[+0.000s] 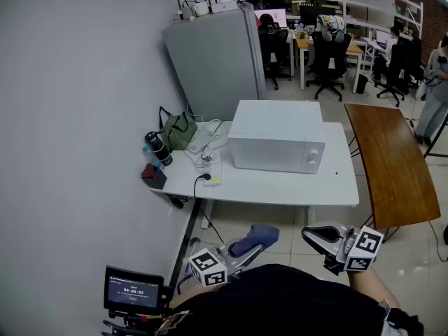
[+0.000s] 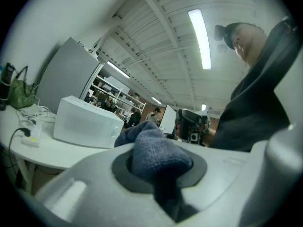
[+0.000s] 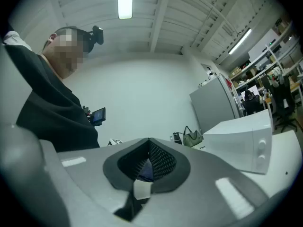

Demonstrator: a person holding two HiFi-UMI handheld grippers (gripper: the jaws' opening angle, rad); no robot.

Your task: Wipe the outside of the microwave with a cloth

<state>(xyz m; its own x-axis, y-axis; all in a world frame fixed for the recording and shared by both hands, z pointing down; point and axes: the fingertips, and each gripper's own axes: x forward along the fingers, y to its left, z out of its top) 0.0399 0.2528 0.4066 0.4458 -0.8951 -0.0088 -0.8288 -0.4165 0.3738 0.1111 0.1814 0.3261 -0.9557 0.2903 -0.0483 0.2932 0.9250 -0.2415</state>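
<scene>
Clamping the cloth, the left claw hovers before the white office table; right claw pressed together.

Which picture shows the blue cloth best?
The left gripper view: the cloth fills the middle, pinched by the left gripper. The head view shows it small; the right gripper view, maybe a sliver.

Ahead of the left claw and the right claw, open air is stretching up to the white table's near edge. Beyond the left claw, a power strip, cables and a green bag are crowding the tabletop beside the microwave. Out past the right claw's right side, a brown table is narrowing the way, and a small screen is standing near the left claw's left.
</scene>
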